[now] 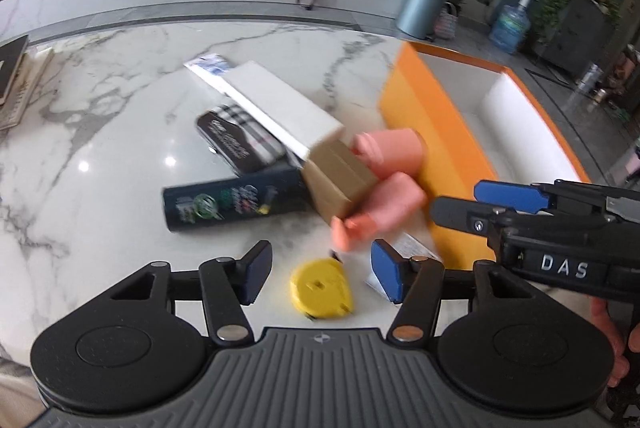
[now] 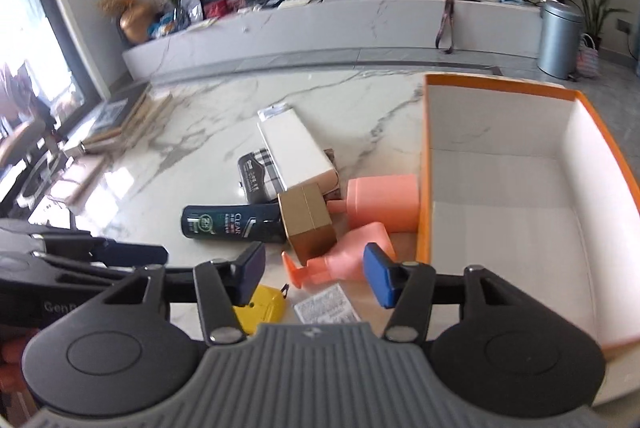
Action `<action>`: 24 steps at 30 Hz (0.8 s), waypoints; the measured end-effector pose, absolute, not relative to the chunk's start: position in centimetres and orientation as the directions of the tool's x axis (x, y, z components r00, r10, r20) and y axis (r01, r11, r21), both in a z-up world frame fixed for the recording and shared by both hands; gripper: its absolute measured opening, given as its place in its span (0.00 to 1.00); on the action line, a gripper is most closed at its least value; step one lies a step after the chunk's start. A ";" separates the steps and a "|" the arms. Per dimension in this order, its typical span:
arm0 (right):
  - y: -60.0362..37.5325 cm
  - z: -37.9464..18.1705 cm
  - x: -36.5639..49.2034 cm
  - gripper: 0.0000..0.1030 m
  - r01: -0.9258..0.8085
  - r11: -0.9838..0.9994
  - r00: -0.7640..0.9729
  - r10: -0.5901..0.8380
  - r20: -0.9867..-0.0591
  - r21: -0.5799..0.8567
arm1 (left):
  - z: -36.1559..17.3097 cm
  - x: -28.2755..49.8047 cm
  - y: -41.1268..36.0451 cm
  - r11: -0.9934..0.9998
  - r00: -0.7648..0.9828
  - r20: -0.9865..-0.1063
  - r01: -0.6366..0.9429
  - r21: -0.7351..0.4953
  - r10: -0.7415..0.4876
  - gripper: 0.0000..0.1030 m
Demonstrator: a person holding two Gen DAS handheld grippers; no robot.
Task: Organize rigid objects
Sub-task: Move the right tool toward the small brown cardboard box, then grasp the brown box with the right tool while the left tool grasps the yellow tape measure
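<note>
A glossy white marble desk (image 2: 328, 96) with grey veining carries a loose heap of hard things beside an open box (image 2: 520, 196), orange on the outside with smooth white inner walls and a bare floor.

In the heap, a long white rectangular carton (image 2: 298, 152) lies tilted across a dark flat case with a plaid panel (image 2: 256, 170). A matte gold-brown cardboard cube (image 2: 308, 222) sits in front of it, one corner against a dark cylindrical shampoo bottle (image 2: 230, 224) lying on its side. Two salmon-pink plastic bottles lie next to the box's orange wall: a squat one (image 2: 384, 202) further back, and a pump bottle (image 2: 352, 252) with an orange nozzle nearer the camera. A rounded yellow tape measure (image 1: 322, 288) and a small printed paper label (image 2: 328, 306) lie closest to the cameras.

The left tongs (image 1: 322, 270) stand partly open, their blue-padded fingers either side of the tape measure as seen from the wrist, gripping nothing. The right tongs (image 2: 316, 274) are likewise partly open and hold nothing; the pump bottle's nozzle and the label show in the gap between the pads. Both pictures are somewhat blurred, so whether any pad touches anything cannot be told.

A stack of flat books (image 2: 120, 128) rests at the desk's far left edge.
</note>
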State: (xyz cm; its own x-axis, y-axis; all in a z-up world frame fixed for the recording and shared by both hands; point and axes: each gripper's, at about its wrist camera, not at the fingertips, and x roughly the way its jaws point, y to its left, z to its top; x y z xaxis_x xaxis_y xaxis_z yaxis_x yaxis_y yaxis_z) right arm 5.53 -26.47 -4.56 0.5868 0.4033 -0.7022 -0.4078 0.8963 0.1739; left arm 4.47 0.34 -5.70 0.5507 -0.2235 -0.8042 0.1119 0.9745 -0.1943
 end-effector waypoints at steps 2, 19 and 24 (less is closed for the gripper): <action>-25.5 -5.1 6.9 0.50 -0.429 0.889 0.565 0.404 -0.720 0.162 | -6.1 5.6 0.7 0.975 0.548 -0.806 0.114 -0.191 -0.222 0.66; -19.4 -8.3 15.1 0.44 -0.577 0.813 0.392 0.360 -0.846 0.078 | -8.2 10.7 0.8 0.894 0.433 -0.869 0.448 -0.022 -0.239 0.65; -18.7 -9.0 15.8 0.48 -0.574 0.816 0.373 0.341 -0.863 0.074 | -10.2 9.5 -1.2 0.910 0.347 -0.890 0.385 -0.151 -0.295 0.77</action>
